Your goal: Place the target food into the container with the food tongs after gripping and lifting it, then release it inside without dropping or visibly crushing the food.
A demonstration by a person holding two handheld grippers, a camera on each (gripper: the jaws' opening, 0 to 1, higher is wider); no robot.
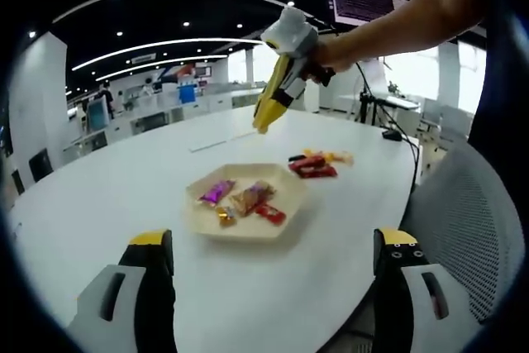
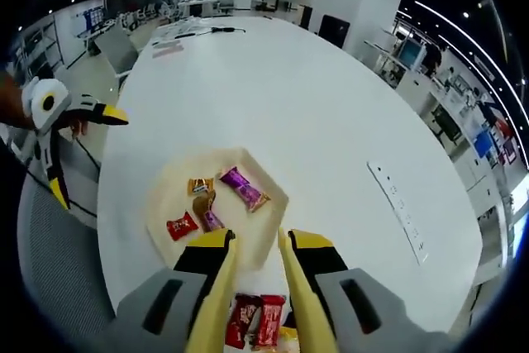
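Several wrapped sweets already lie in our pale hexagonal tray (image 2: 264,241); we judge our right gripper (image 2: 256,241), jaws narrowly apart and empty, must next descend on the red-wrapped snacks (image 2: 256,320), while our left gripper (image 1: 273,245) waits wide apart.

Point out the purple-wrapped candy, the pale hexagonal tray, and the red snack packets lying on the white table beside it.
Purple-wrapped candy (image 2: 244,188), right gripper view, middle of the wrapper.
Pale hexagonal tray (image 1: 289,179), left gripper view, bare far rim.
Red snack packets (image 1: 312,168), left gripper view, centre of the pile.
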